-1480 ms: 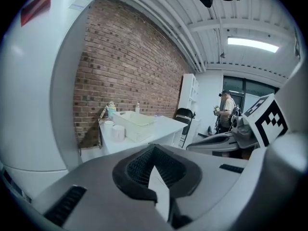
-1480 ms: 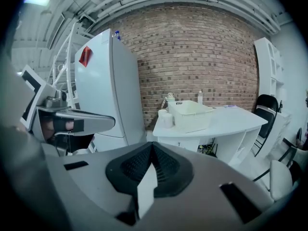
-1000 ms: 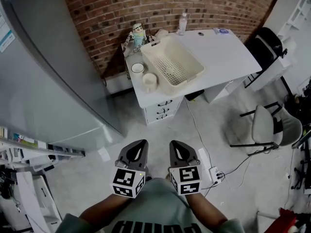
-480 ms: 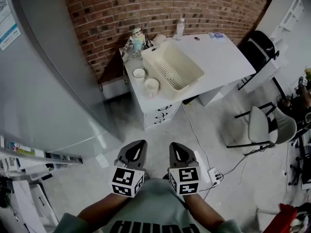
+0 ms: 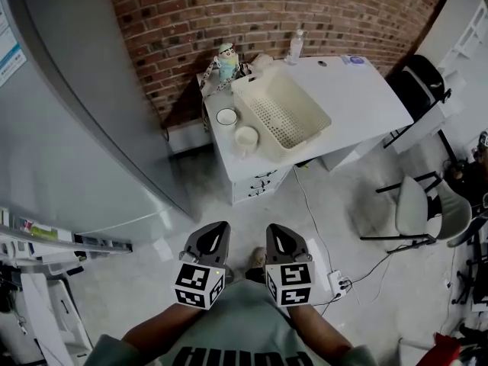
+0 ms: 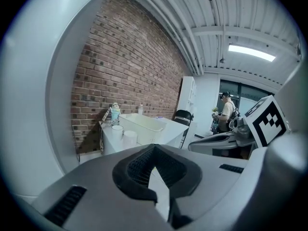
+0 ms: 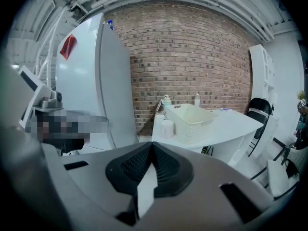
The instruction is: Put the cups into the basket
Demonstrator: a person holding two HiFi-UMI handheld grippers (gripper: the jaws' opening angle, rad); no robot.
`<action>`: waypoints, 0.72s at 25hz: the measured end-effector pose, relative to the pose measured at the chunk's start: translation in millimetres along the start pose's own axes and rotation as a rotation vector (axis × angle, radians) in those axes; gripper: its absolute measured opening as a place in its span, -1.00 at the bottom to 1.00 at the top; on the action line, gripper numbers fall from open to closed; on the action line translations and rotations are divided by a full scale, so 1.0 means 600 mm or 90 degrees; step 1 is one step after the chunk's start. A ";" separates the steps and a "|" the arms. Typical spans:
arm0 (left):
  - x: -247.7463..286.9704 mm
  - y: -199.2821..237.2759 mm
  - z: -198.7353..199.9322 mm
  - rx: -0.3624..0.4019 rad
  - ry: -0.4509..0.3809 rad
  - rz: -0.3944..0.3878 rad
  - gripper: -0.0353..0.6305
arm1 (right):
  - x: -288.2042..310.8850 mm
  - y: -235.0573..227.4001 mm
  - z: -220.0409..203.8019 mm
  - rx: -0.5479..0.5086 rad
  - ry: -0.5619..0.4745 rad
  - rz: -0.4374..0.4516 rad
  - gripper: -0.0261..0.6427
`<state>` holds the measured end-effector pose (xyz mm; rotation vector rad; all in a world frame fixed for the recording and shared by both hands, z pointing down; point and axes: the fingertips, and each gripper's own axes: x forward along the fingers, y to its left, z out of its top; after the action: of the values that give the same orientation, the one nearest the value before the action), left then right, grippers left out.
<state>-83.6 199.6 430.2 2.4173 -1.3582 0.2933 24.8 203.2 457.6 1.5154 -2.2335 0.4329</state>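
Two cups stand on the left end of a white table (image 5: 358,90): a white cup (image 5: 226,116) and a cream cup (image 5: 246,136) in front of it. Just right of them sits the cream basket (image 5: 282,113), with nothing in it. Both grippers are far from the table, side by side over the floor near my body. The left gripper (image 5: 216,231) is shut and holds nothing. The right gripper (image 5: 278,232) is likewise shut and holds nothing. In the left gripper view the cups (image 6: 130,134) and basket (image 6: 142,124) lie beyond the gripper (image 6: 154,147). The right gripper view shows the cups (image 7: 167,127) and basket (image 7: 192,119) past the gripper (image 7: 152,143).
A tall grey refrigerator (image 5: 76,128) stands at the left and a brick wall (image 5: 229,14) behind the table. A bottle (image 5: 296,46) and a figurine (image 5: 226,59) stand at the table's back. A chair (image 5: 419,204) and a power strip (image 5: 335,280) are on the floor at right.
The table and basket have shifted a little right and down in the head view. A shoe now shows between the grippers. Both grippers stay shut, side by side.
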 end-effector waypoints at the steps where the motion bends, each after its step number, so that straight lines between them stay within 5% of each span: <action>1: 0.006 0.002 0.003 -0.002 0.000 0.006 -0.90 | 0.006 -0.006 0.004 0.000 -0.001 0.004 -0.89; 18: 0.145 0.010 0.057 -0.022 0.009 0.112 -0.90 | 0.125 -0.112 0.072 -0.046 -0.015 0.108 -0.89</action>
<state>-43.6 114.9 430.0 2.2668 -1.5592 0.3281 56.0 98.0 458.8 1.3075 -2.3788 0.3802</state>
